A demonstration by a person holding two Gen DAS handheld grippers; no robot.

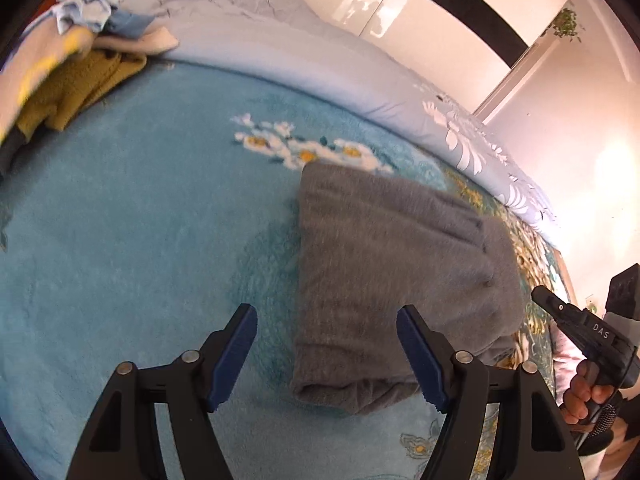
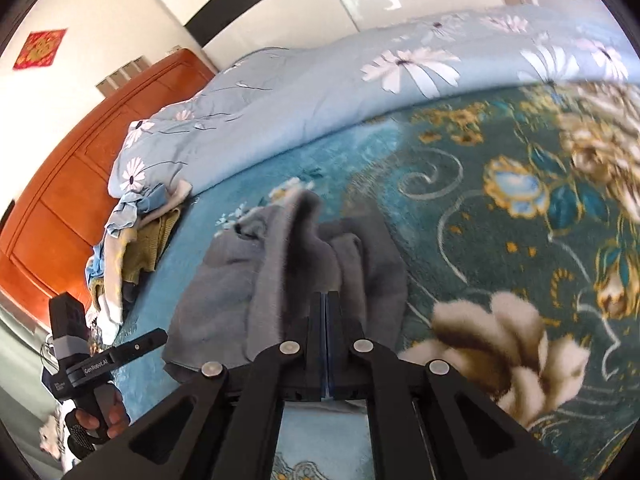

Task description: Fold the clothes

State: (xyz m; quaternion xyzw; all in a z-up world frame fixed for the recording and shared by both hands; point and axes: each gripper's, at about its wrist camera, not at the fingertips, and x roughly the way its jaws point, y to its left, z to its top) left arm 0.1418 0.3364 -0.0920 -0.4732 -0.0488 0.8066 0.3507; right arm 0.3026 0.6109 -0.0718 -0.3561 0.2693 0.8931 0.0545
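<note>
I am holding the left gripper [image 1: 326, 354] released above the near edge of the grey garment [image 1: 400, 280], its blue pads [image 1: 234, 356] standing wide apart with nothing between them. This keeps it clear of the cloth while leaving it placed over the near corner, ready to pin or pinch that edge when needed.

The garment is lying on the teal floral blanket [image 1: 140, 240], partly folded into a rough rectangle. It sits near the blanket's patterned border, well apart from the pile of unfolded clothes [image 1: 72, 80] at the far left by the pale blue duvet [image 1: 320, 72].

In the right wrist view, I am keeping the right gripper [image 2: 327, 312] clenched, its pads pressed flat together. The grey garment [image 2: 280, 272] is bunched and raised in a ridge directly ahead of the fingertips. Whether a thin layer of cloth is caught between the pads is not visible, so I cannot confirm a grasp; the raised ridge suggests an edge may be pinched.

My judgement: the fold is in progress. The closed right gripper is positioned to carry an edge across, and the open left gripper is waiting on the opposite side to steady the garment. The risk is cloth slipping from the narrow pinch.
</note>
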